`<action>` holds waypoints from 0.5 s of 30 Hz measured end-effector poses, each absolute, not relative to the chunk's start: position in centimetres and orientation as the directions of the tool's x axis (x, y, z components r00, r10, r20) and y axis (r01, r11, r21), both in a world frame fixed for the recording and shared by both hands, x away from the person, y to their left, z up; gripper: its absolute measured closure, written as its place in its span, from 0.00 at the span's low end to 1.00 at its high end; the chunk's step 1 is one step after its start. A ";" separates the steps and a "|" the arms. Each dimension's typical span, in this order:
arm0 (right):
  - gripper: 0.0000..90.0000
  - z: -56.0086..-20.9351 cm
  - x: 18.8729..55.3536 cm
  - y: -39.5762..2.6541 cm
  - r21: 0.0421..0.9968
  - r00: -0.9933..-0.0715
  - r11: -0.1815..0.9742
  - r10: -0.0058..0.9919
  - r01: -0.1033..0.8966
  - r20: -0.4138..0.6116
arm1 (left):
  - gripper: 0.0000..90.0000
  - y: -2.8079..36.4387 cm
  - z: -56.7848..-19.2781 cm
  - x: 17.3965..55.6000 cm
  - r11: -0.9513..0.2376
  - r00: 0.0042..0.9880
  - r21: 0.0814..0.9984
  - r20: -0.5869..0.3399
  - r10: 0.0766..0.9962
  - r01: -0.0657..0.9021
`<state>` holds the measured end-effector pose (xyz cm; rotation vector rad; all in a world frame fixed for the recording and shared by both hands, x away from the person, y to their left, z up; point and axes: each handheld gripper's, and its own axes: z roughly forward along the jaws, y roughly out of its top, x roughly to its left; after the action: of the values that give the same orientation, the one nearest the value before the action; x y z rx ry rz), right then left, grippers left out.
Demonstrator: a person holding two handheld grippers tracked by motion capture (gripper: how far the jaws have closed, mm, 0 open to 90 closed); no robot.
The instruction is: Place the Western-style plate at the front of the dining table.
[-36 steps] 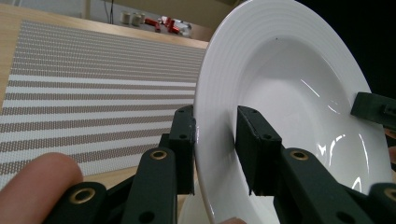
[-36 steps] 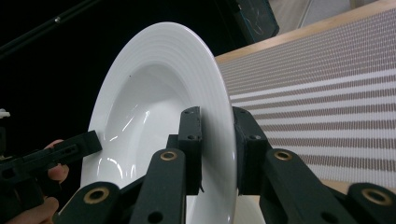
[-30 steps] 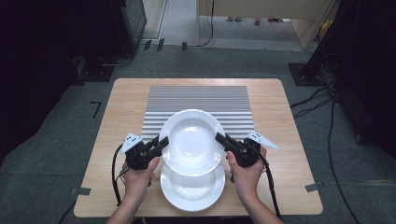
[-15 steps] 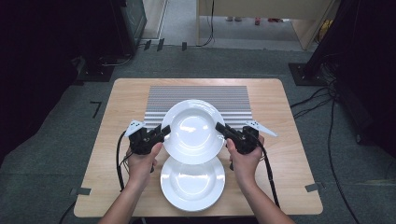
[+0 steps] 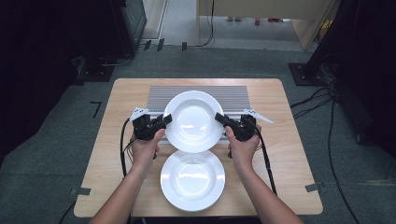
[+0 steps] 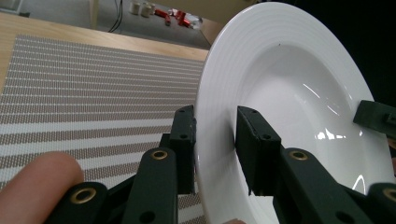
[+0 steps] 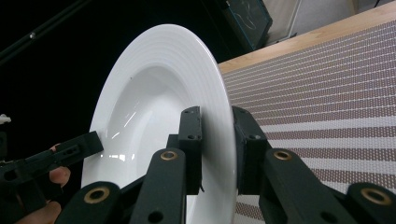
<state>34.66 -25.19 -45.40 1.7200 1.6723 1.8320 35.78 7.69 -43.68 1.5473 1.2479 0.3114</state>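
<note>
A white deep plate [image 5: 194, 120] hangs above the table between my two grippers, over the near edge of a striped placemat [image 5: 198, 95]. My left gripper [image 5: 163, 120] is shut on the plate's left rim [image 6: 212, 140], one jaw under it and one inside. On the opposite side my right gripper [image 5: 220, 119] is shut on the right rim [image 7: 219, 140]. In the left gripper view the plate [image 6: 289, 102] looks tilted, with the right gripper's jaw tip [image 6: 376, 116] at its far edge. A second white plate [image 5: 192, 179] lies flat on the table nearer the person.
The wooden table [image 5: 299, 154] has bare wood left and right of the plates. Black cables [image 5: 267, 161] trail from both grippers toward the front edge. Dark equipment and floor cables surround the table.
Both grippers have carried the upper plate away from the person, off the lower plate and toward the placemat. The lower plate now lies fully uncovered.
</note>
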 end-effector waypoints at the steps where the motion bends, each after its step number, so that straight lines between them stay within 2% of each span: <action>1: 0.86 -45.5 34.9 -25.2 0.739 -0.344 -0.383 0.703 0.554 0.622 | 0.77 7.7 -43.7 36.1 0.120 0.415 0.831 -0.390 0.822 0.543; 15: 0.84 -46.8 38.6 -25.0 0.718 -0.258 -0.399 0.743 0.571 0.618 | 0.77 6.5 -44.6 41.0 0.110 0.368 0.797 -0.391 0.843 0.594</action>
<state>38.61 -25.01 -46.83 1.8135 1.6304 1.7344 40.99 6.51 -44.63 1.5818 1.3233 0.2982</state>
